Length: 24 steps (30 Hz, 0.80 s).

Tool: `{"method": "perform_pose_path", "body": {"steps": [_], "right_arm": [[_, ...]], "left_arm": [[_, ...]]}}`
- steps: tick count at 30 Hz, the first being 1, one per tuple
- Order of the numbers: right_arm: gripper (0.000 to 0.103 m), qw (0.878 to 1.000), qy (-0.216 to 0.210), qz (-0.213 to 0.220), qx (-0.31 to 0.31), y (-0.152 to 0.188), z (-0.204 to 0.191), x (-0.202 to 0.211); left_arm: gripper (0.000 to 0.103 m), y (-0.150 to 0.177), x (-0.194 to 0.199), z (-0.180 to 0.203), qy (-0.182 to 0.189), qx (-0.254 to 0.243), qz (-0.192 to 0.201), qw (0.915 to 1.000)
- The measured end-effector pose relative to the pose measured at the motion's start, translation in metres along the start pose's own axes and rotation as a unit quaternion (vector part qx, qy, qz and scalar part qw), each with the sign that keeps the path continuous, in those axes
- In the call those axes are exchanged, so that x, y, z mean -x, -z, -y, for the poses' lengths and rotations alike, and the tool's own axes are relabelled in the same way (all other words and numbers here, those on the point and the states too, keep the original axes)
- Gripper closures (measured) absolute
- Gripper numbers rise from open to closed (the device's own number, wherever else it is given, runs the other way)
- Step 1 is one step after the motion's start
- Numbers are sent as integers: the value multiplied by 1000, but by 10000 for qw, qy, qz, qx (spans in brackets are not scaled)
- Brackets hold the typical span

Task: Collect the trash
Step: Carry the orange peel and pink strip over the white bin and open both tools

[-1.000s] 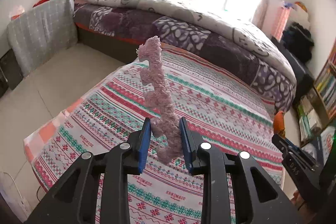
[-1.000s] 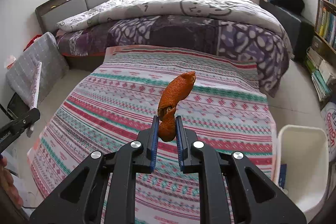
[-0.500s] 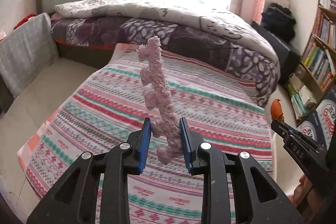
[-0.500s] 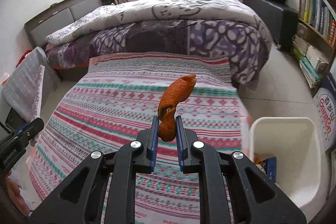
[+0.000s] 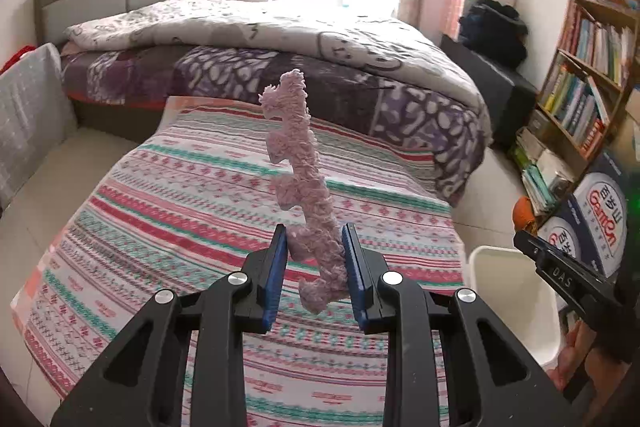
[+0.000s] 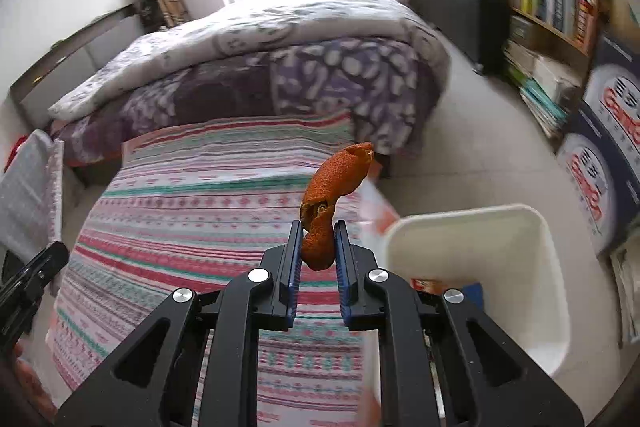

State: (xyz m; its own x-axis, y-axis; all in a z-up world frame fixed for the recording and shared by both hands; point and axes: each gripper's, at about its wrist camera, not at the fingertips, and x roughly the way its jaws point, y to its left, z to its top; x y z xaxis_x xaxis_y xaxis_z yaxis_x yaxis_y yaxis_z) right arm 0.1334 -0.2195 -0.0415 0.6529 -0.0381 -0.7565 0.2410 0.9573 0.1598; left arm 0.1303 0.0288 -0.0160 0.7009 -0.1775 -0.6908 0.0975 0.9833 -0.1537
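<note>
**Pink yarn and orange peel both gripped above the striped cloth**

Pink and fuzzy, the knitted yarn strip (image 5: pixel 306 183) is standing nearly upright between the blue pads of the left gripper (image 5: pixel 316 267), whose jaws are clamped on its lower end, while its top is leaning slightly toward eleven o'clock. In the left wrist view, the strip is hanging over the striped cloth (image 5: pixel 180 211), which is filling the middle of the picture from seven o'clock up to twelve.

The right gripper (image 6: pixel 318 255) is pinching the orange peel (image 6: pixel 334 187), its jaws drawn close together on the peel's lower curl. The rest of the peel is curving up toward one o'clock. In the right wrist view, the white bin (image 6: pixel 500 255) is sitting on the floor at about three to four o'clock, just beside the right edge of the striped cloth, and something red and blue is showing at its bottom; what it is cannot be told.

In the left wrist view the right gripper is appearing at the three o'clock edge, with the peel poking out past its tip and the bin's rim just below it. A bed with a purple and white quilt (image 5: pixel 320 51) is lying behind the cloth at twelve o'clock, and a bookshelf (image 5: pixel 588 75) is standing at two o'clock.
</note>
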Motion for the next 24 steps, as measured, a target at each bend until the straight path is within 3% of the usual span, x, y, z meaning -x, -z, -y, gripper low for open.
{"method": "perform_pose_path", "body": {"steps": [7, 9, 10, 11, 17, 24], "right_arm": [[87, 9980, 416, -280, -397, -5, 44, -1], [78, 9964, 540, -450, -479, -5, 56, -4], [64, 9956, 626, -469, -516, -5, 61, -4], [57, 9948, 750, -427, -548, -5, 66, -1], [43, 9923, 1017, -72, -698, -10, 84, 18], [34, 9851, 1147, 308, -1247, -15, 116, 41]], "left_arm": [[75, 3, -7, 34, 267, -177, -78, 9995], [75, 4, -8, 45, 354, -249, -88, 9990], [75, 6, -10, 52, 413, -304, -106, 9986], [74, 7, -11, 57, 442, -336, -119, 9984], [74, 13, -17, 89, 692, -495, -229, 9961], [74, 19, -24, 127, 1024, -669, -324, 9920]]}}
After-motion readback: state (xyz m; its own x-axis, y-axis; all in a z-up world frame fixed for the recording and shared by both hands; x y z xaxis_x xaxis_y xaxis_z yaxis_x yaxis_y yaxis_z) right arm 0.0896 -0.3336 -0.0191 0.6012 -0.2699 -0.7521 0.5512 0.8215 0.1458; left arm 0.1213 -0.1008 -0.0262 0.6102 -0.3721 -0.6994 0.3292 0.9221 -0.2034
